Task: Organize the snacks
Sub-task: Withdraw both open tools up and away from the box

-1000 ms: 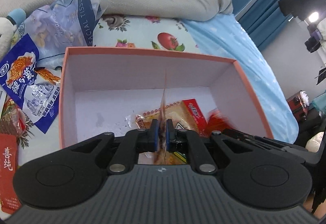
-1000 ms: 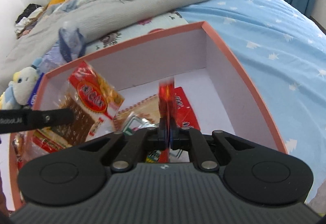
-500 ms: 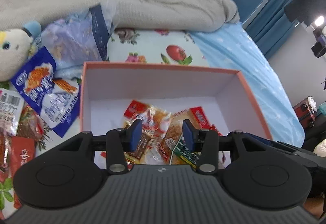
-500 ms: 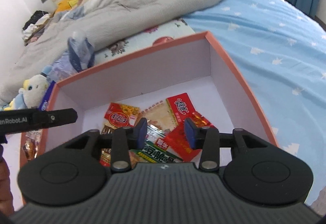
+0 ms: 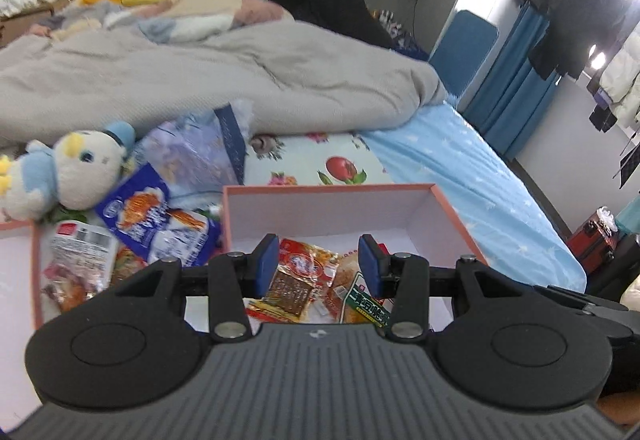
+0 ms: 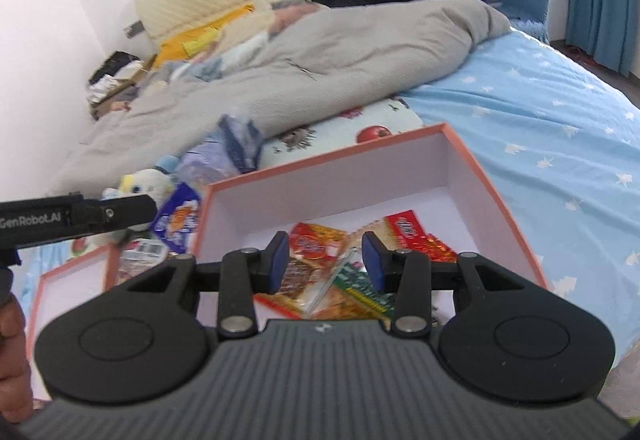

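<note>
Both grippers hang above the pink box point(image 5: 456, 214) on the bed point(image 5: 460, 160), jaws spread and holding nothing: left gripper point(image 5: 319, 263), right gripper point(image 6: 325, 261). Snack packets point(image 6: 316, 240) lie loose on the box floor. More snacks point(image 5: 152, 220) sit outside the box's left wall, beside a plush toy point(image 5: 60, 172) and a second box point(image 6: 72, 272)

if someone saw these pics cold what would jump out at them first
Probably the salmon-rimmed box on the bed, its white floor littered with bright snack packets, seen right past the open right tongs. Left of the box, more snacks spill out, led by a blue packet beside a plush duck. The open left tongs hover over the box too, holding nothing.
</note>
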